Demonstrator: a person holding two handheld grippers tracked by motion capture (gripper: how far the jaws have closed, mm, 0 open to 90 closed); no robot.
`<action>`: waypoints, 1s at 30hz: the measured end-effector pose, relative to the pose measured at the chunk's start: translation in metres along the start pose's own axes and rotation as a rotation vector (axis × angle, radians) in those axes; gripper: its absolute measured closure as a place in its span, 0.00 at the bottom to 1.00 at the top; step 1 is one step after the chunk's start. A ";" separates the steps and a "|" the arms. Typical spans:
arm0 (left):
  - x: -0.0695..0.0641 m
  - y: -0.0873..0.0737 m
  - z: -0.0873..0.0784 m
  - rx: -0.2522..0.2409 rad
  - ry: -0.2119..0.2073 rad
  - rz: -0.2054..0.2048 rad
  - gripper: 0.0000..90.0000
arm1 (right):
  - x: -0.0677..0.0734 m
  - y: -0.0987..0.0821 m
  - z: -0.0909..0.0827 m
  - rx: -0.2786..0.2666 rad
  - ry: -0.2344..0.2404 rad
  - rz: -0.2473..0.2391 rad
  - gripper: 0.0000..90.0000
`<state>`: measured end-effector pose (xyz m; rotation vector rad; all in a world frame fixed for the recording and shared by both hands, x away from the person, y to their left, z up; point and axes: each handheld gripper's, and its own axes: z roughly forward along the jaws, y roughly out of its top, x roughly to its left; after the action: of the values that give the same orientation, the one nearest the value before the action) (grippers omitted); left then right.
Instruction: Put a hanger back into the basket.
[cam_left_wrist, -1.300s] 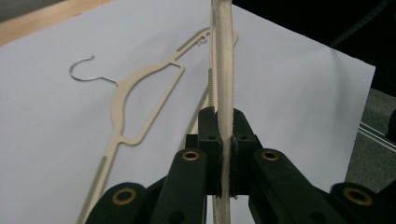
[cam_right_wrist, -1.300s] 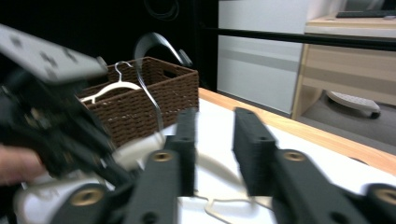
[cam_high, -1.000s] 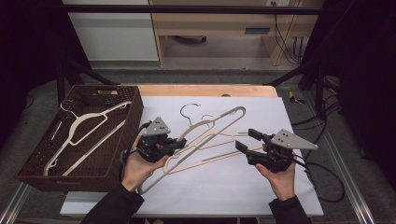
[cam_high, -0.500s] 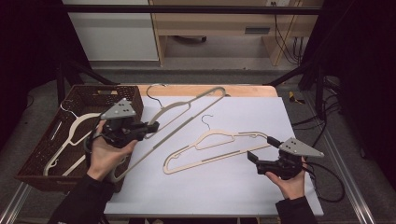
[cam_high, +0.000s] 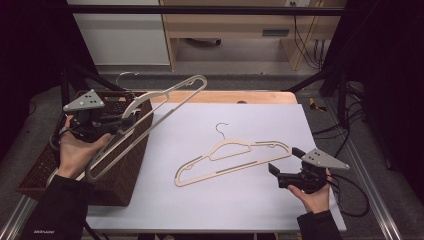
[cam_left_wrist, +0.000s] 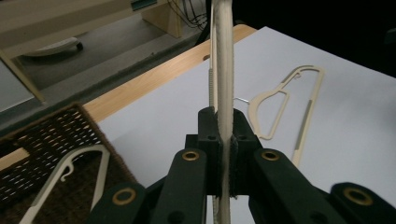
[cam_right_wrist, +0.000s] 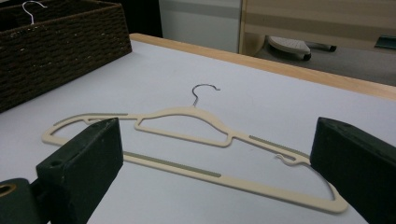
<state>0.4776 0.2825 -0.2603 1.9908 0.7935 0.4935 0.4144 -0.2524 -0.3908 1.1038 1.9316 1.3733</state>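
White sheeting covered the table (cam_high: 235, 210), with a wicker basket (cam_high: 127, 165) at its left edge and dark room beyond. At the left gripper (cam_high: 119, 121), the jaws were clamped hard on the bar of hanger 1 (cam_high: 170, 97), which hung in the air over the basket, its far end slanting up and away from the jaws and its lower end pointing back toward the person's sleeve. In the left gripper view, the bar ran straight up between the pads (cam_left_wrist: 211, 140), pinched thin. Another hanger (cam_left_wrist: 70, 172) already lay in the basket below that gripper.

At the right gripper (cam_high: 285, 167), the jaws had just been opening and stood wide, nothing pressed between them. Hanger 2 (cam_high: 235, 160) lay flat on the sheet just ahead of them, its end near the fingertips and its hook (cam_right_wrist: 204, 93) pointing away.

Risks, as I judged them: hanger 1 was long and held at 1 narrow point, so it could pivot in the pads and catch the basket rim on the way down. Its hook (cam_high: 125, 77) could snag the wicker or tangle with the hanger inside. Hanger 2 was thin and flat on the sheet; a closing grip might skid it forward or drag the sheet instead of lifting it.
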 end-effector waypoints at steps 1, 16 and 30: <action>0.004 -0.001 -0.001 0.003 0.003 0.000 0.96 | 0.000 0.000 0.000 0.000 0.000 0.000 0.03; 0.068 -0.031 -0.023 0.043 0.072 -0.052 0.96 | 0.000 0.000 0.002 0.010 0.008 -0.008 0.03; 0.110 -0.069 -0.043 0.072 0.127 -0.132 0.96 | 0.001 -0.001 0.003 0.014 0.000 -0.010 0.04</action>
<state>0.5065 0.4117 -0.2947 1.9725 1.0274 0.5240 0.4163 -0.2502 -0.3925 1.0992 1.9473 1.3555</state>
